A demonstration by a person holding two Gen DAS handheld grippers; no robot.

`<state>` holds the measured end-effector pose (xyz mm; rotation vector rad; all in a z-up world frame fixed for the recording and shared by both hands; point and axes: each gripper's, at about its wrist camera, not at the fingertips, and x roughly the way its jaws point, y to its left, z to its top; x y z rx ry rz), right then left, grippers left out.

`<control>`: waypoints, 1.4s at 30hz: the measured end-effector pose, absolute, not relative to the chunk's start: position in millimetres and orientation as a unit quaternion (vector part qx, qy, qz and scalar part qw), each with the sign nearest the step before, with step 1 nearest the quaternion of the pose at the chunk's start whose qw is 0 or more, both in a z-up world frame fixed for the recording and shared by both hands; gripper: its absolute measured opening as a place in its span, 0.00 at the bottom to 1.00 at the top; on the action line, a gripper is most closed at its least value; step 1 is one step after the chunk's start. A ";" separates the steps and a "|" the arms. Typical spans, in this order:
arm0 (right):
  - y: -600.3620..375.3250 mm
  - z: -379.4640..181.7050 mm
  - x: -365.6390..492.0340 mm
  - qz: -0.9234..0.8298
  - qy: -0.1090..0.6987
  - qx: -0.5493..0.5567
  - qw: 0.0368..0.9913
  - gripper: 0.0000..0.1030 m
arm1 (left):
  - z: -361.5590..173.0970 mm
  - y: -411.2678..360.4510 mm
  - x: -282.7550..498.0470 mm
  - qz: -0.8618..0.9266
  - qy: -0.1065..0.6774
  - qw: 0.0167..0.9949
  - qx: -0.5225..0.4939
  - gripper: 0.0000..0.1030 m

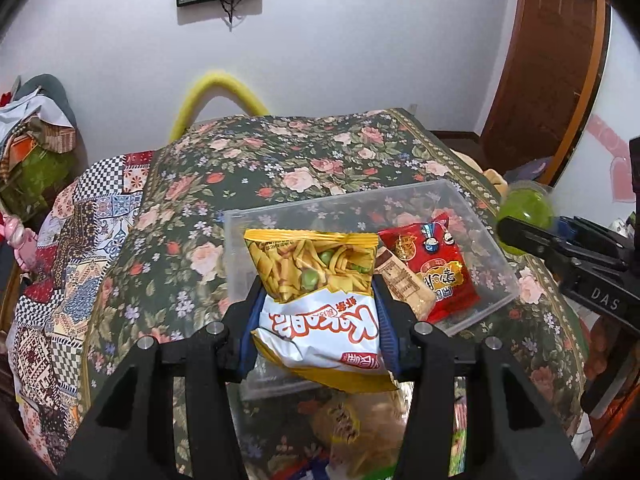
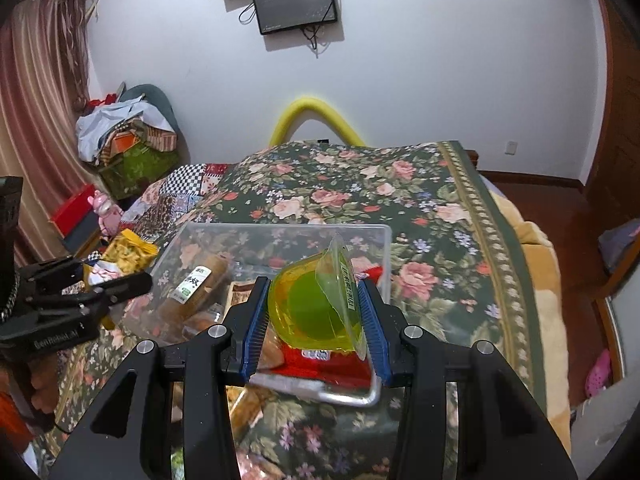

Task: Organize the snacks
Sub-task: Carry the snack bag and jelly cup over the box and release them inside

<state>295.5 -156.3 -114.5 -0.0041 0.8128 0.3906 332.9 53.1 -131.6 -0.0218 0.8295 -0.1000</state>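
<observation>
In the left wrist view, the left gripper is clamping a yellow and white chip bag between its blue pads, holding it over the near end of a clear plastic bin. The bin is sitting on a flowered bedspread. A red snack packet is lying inside the bin to the right of the bag, with a tan wrapped snack touching its left edge. At the right edge, the right gripper is holding a green jelly cup beside the bin's right wall.

In the right wrist view, the right gripper is closing its blue pads on the jelly cup, which is tilting on its side above the bin's near right corner. A brown wrapped roll is lying inside the bin at the left, and the red packet is showing under the cup. At the left, the left gripper is gripping the chip bag just outside the bin's left wall.
</observation>
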 end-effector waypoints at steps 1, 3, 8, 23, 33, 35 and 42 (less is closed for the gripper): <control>-152.7 -117.5 299.1 0.191 0.396 -0.003 0.898 0.40 | -134.5 51.6 336.9 -0.051 0.407 0.912 -0.012 0.48; -149.5 -121.8 305.2 0.194 0.401 -0.002 0.895 0.40 | -140.0 49.5 345.0 -0.057 0.415 0.908 -0.014 0.48; -141.1 -137.7 318.8 0.195 0.421 0.001 0.886 0.40 | -151.6 43.5 361.9 -0.054 0.423 0.904 -0.004 0.48; -132.4 -169.4 336.7 0.183 0.448 -0.021 0.875 0.40 | -178.9 43.8 394.9 -0.049 0.458 0.888 -0.016 0.48; -132.0 -160.6 335.2 0.162 0.428 -0.032 0.888 0.54 | -171.4 41.5 385.7 -0.036 0.436 0.899 0.010 0.59; -133.7 -154.1 332.1 0.163 0.423 -0.033 0.891 0.55 | -165.8 42.8 380.7 -0.036 0.431 0.902 0.009 0.60; -138.7 -129.1 306.2 0.161 0.401 -0.038 0.901 0.56 | -141.1 49.8 341.6 -0.032 0.405 0.914 0.007 0.60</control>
